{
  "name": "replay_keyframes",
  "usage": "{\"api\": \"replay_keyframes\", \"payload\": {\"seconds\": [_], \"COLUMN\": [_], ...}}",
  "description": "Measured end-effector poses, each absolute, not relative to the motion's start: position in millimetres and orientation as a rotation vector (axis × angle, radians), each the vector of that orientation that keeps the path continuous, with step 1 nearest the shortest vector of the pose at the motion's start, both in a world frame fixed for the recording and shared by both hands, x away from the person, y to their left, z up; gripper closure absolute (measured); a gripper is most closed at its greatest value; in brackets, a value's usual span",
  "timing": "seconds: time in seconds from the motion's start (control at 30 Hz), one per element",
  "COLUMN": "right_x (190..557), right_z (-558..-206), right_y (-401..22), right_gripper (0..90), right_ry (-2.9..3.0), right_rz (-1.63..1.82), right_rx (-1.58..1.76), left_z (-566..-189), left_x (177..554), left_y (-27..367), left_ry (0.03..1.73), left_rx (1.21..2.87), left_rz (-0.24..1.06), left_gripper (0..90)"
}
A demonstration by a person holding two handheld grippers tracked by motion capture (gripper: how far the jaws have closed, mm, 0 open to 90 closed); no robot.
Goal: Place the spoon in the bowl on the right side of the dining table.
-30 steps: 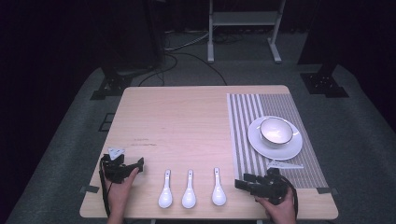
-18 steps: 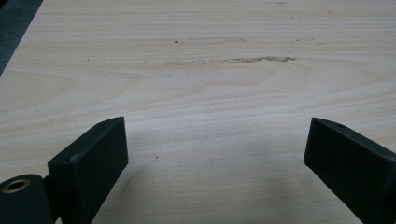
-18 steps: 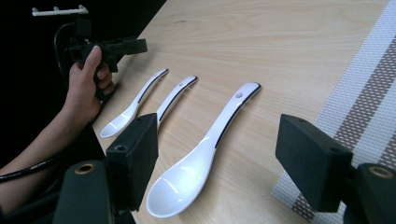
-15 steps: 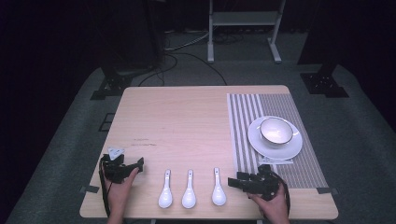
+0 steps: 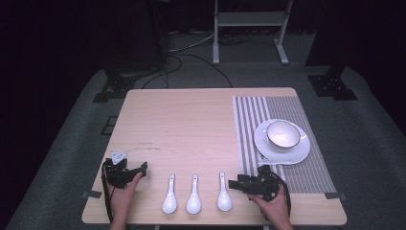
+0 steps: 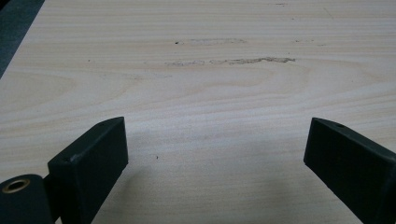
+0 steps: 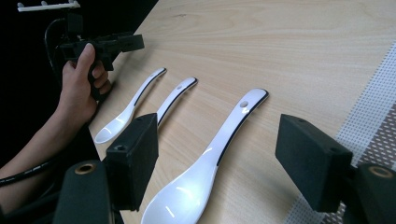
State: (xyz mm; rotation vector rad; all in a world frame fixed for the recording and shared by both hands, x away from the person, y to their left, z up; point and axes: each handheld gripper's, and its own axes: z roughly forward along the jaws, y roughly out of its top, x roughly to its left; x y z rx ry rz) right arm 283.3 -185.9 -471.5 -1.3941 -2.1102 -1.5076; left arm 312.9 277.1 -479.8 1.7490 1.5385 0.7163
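Observation:
Three white spoons lie side by side near the table's front edge: the left spoon (image 5: 170,196), the middle spoon (image 5: 194,195) and the right spoon (image 5: 223,193). My right gripper (image 5: 234,184) is low beside the right spoon, pointing left at it. In the right gripper view that spoon (image 7: 210,158) lies between the wide-apart jaws of my right gripper (image 7: 219,135), which is open. My left gripper (image 5: 141,167) is held at the front left. Its view has my left gripper (image 6: 217,140) open over bare wood.
A white bowl (image 5: 282,134) stands on a white plate (image 5: 287,157) on a striped placemat (image 5: 311,172) at the right. The wooden table (image 5: 191,124) has dark floor, cables and a stand (image 5: 249,19) behind it.
My right gripper has moved left off the placemat's edge toward the right spoon. The left gripper has stayed where it was.

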Motion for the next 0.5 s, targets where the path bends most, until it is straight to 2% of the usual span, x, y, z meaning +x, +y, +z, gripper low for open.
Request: {"api": "replay_keyframes", "payload": {"seconds": [0.5], "right_x": [293.5], "right_z": [-471.2], "right_y": [-177.6], "right_gripper": [30.8], "right_ry": [-2.113], "right_rz": [-1.465], "right_rx": [-1.396], "left_z": [-479.9], "left_x": [313.2], "left_y": [277.1], "left_ry": [1.54], "left_rx": [1.749], "left_rz": [0.713], "left_gripper": [5.1]}}
